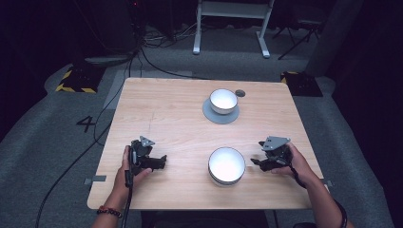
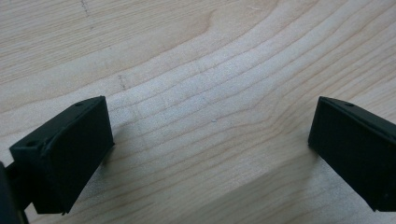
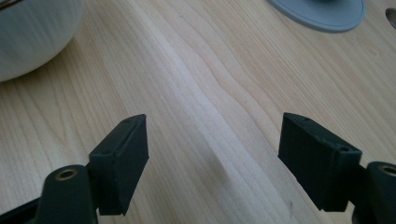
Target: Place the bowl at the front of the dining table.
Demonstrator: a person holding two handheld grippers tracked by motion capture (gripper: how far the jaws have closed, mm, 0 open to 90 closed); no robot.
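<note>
Both jaws of my right gripper [image 1: 255,162] are standing wide and empty as I'm nearing the white bowl [image 1: 226,165] at the table's [image 1: 166,118] near edge, probably heavy, slick, breakable, so I'm aiming for its rim.

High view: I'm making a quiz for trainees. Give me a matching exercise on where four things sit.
Things:
1. near bowl
2. far bowl
3. left gripper
4. right gripper

Places:
A. on a grey saucer
B. just right of the near bowl
C. between the two grippers
D. near the table's left front

Pairs: 1-C, 2-A, 3-D, 4-B
</note>
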